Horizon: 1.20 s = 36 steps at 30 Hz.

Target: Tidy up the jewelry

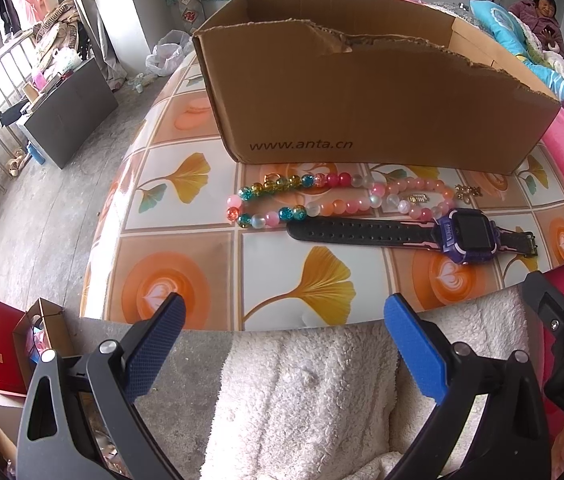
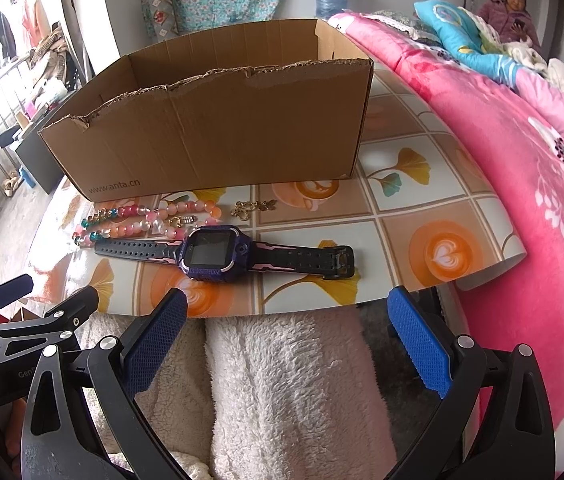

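The bead necklace point(image 1: 334, 200) lies on the counter point(image 1: 185, 248), just in front of the cardboard box point(image 1: 382, 108). Its beads are pink, orange, blue and clear, and it makes a long flat loop. A small silver clasp point(image 1: 419, 198) lies inside the loop near its right end. A small gold trinket point(image 2: 251, 207) lies also in front of the box, just to the right of the necklace. The watch point(image 2: 217, 254) lies a little farther from the box, beside the necklace; its purple case faces up, its dark straps are stretched flat, and one strap end touches the beads.

The box is open at the top, its front wall has a torn edge, and I cannot see its inside floor.

The left hand-held gripper point(image 1: 282, 344) hangs at the near edge of the counter, well apart from the box, with fingers spread wide and nothing between them. The right hand-held gripper point(image 2: 288, 344) is the same: spread, empty, at the near edge. Under both is a white fluffy cloth point(image 1: 302, 392). A pink flower blanket point(image 2: 542, 184) lies on the bed to the right of the box.
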Each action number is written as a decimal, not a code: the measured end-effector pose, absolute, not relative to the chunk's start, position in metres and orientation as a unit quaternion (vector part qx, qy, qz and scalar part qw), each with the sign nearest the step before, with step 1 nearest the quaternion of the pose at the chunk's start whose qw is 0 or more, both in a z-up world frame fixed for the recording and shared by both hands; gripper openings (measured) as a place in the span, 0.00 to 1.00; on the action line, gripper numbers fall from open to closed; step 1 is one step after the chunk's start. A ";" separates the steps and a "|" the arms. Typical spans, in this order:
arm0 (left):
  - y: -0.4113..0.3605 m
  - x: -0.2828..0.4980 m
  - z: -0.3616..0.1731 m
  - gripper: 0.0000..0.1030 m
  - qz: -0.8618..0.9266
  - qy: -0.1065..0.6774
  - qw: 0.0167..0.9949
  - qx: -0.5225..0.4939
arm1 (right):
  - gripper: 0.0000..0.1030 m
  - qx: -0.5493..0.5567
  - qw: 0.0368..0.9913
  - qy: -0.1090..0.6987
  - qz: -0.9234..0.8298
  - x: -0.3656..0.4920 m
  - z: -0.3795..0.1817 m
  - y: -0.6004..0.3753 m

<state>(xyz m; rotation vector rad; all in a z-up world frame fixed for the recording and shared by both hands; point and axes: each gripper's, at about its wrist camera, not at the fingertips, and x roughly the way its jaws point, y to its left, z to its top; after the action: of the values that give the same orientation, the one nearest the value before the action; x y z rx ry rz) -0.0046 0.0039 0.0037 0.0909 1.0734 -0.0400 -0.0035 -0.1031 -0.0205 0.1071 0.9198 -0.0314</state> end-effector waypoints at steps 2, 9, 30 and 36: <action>0.004 -0.004 0.004 0.95 -0.019 0.511 0.858 0.043 | 0.94 0.051 0.895 0.444 -0.015 -0.003 -0.021 -0.103; 0.007 -0.005 0.004 0.95 -0.017 0.512 0.858 0.040 | 0.94 0.050 0.894 0.445 -0.014 -0.002 -0.021 -0.102; 0.048 -0.001 0.010 0.95 -0.138 0.403 0.904 -0.048 | 0.66 0.034 0.921 0.377 0.090 0.021 -0.014 -0.089; 0.042 0.021 0.003 0.95 -0.187 0.454 0.867 -0.084 | 0.53 0.029 0.910 0.395 0.120 0.035 -0.027 -0.082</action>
<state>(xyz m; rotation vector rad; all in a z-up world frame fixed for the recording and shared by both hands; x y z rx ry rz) 0.0206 0.0420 0.0026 -0.1767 0.9505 -0.3909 0.0351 -0.0818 -0.0270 0.0607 0.8142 0.2476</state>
